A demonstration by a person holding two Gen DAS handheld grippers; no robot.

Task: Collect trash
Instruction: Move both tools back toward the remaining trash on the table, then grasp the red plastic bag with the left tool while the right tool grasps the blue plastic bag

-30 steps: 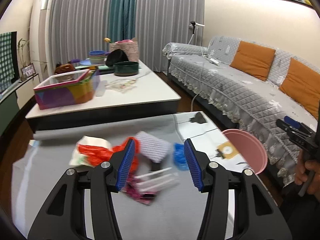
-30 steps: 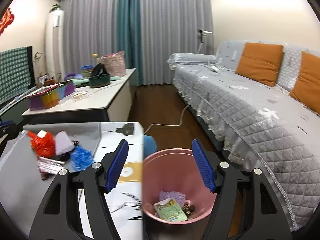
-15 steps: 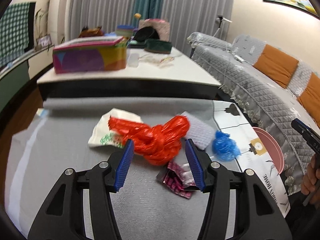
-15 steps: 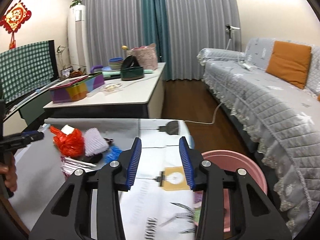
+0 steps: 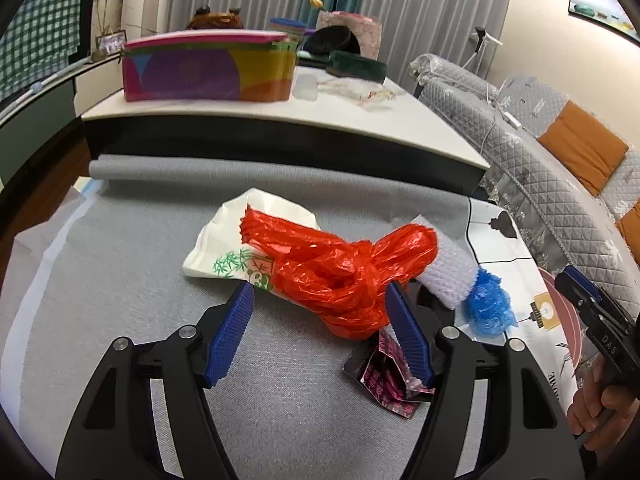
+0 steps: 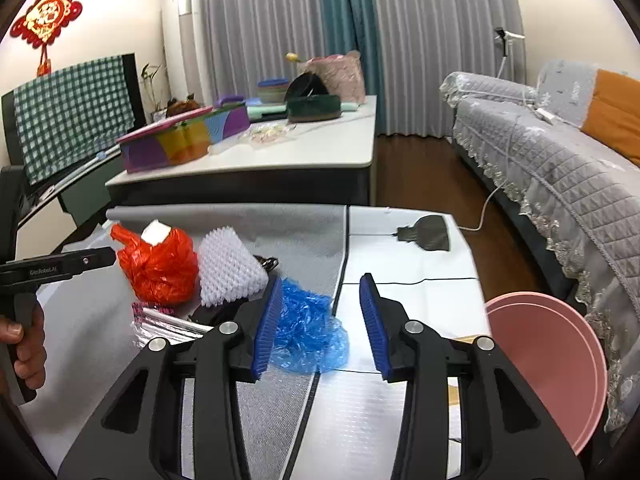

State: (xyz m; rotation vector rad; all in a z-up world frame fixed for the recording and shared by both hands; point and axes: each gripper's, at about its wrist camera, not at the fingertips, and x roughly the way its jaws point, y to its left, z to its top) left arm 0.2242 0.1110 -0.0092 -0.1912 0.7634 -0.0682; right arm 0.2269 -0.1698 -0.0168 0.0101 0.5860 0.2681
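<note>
Left wrist view: the left gripper (image 5: 320,320) stands apart around the knotted red plastic bag (image 5: 340,276) on the bench (image 5: 100,300); closing could also snag the paper bag (image 5: 228,248) beneath. Right wrist view: the right gripper (image 6: 320,320) is apart over the blue plastic wad (image 6: 308,328), which may slip free before reaching the pink bin (image 6: 560,360).

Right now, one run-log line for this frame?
left gripper: open, around knotted red plastic bag | right gripper: open, at crumpled blue plastic wrap | pink bin: waiting
</note>
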